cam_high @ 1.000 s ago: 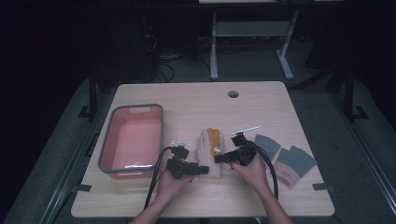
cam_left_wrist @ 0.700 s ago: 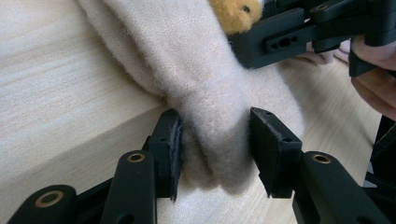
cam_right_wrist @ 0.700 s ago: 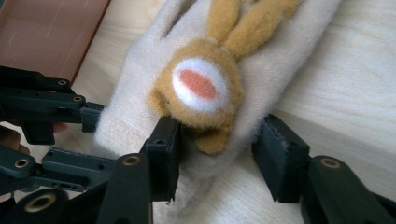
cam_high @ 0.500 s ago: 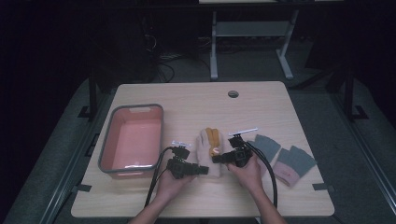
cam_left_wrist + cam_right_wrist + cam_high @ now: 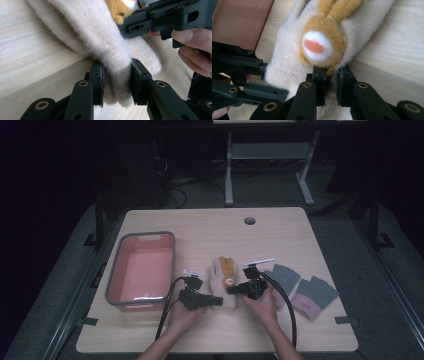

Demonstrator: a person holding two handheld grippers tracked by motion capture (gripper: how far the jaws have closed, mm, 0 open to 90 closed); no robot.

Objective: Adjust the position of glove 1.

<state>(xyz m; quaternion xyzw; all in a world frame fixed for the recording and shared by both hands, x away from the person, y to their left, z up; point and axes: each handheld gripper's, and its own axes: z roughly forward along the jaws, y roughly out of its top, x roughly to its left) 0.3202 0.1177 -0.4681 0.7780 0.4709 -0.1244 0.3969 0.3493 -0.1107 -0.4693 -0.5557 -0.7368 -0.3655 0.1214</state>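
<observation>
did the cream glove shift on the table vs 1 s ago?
No. In the high view the cream glove lies at the same spot right of the pink bin, as before. Both tools have just been closing, pinching its cuff.

One cream knitted glove with an orange plush animal face sewn on. Two grey fingerless knitted gloves with pink cuffs: one, another. One pink plastic tub with a grey rim. Two black two-jaw grippers: left gripper, right gripper. One light wooden tabletop.
</observation>
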